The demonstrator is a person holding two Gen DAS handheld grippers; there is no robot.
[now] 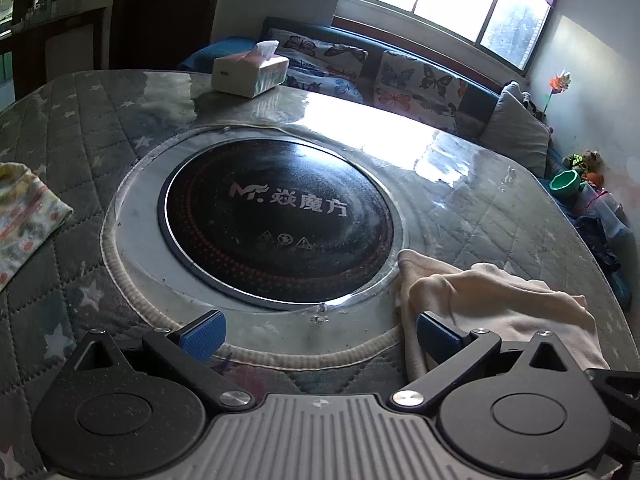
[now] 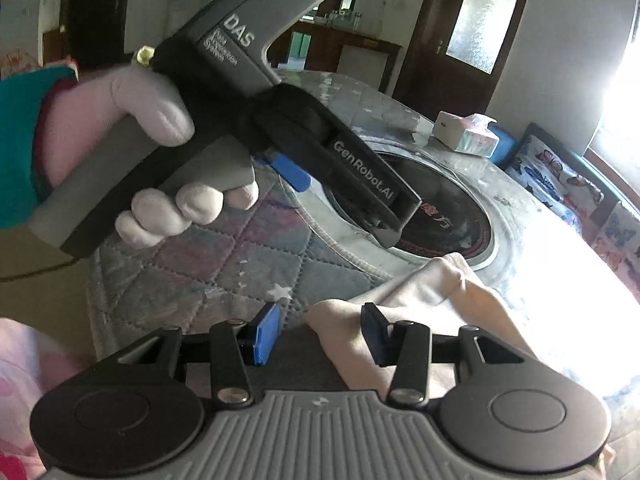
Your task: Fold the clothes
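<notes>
A cream garment (image 1: 500, 300) lies crumpled on the near right of the quilted table (image 1: 80, 120). My left gripper (image 1: 320, 336) is open and low over the table, its right finger (image 1: 436, 338) at the garment's left edge, with nothing between its fingers. In the right wrist view my right gripper (image 2: 320, 334) is open over the same cream garment (image 2: 440, 292), whose near corner lies between the fingers beside the right pad (image 2: 374, 332). A gloved hand (image 2: 160, 120) holds the left tool's grey handle (image 2: 224, 40) above the table.
A round black induction hob (image 1: 276, 224) is set in the table's middle. A tissue box (image 1: 250, 74) stands at the far edge. A flower-print cloth (image 1: 28, 216) lies at the left. Butterfly-print cushions (image 1: 420, 80) line a bench under the window.
</notes>
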